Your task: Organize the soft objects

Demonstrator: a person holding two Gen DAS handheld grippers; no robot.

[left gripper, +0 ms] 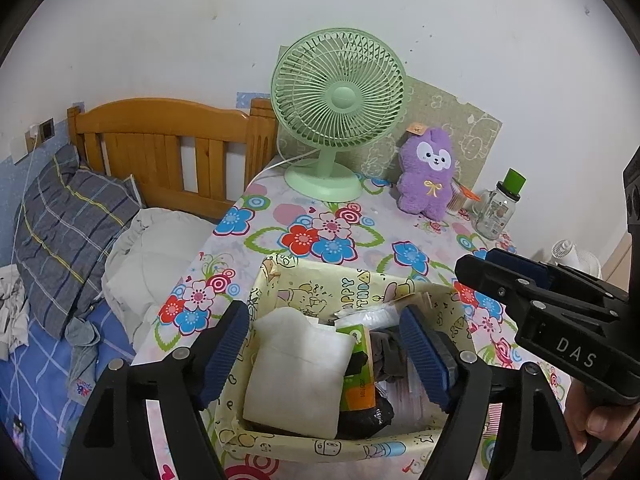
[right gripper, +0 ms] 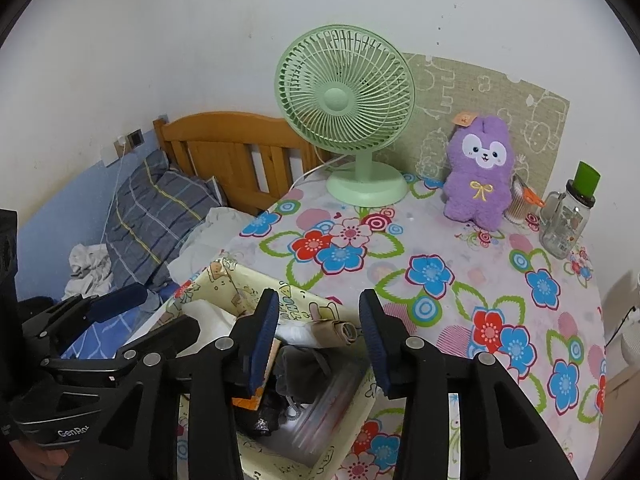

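Note:
A yellow cartoon-print fabric box (left gripper: 316, 280) stands at the table's near edge, holding a white folded cloth (left gripper: 298, 372), an orange-green packet (left gripper: 358, 372) and dark soft items. It also shows in the right wrist view (right gripper: 224, 276). My left gripper (left gripper: 326, 354) is open and empty, hovering over the box. My right gripper (right gripper: 318, 340) is open and empty above the box's right side. A purple plush toy (left gripper: 428, 174) stands upright at the back of the table, apart from both grippers; it also shows in the right wrist view (right gripper: 480, 174).
A green desk fan (left gripper: 340, 112) stands behind the box. A glass jar with green lid (left gripper: 498, 208) is right of the plush. The flowered tablecloth (right gripper: 460, 280) covers the round table. A bed with grey pillow (left gripper: 68, 224) lies left.

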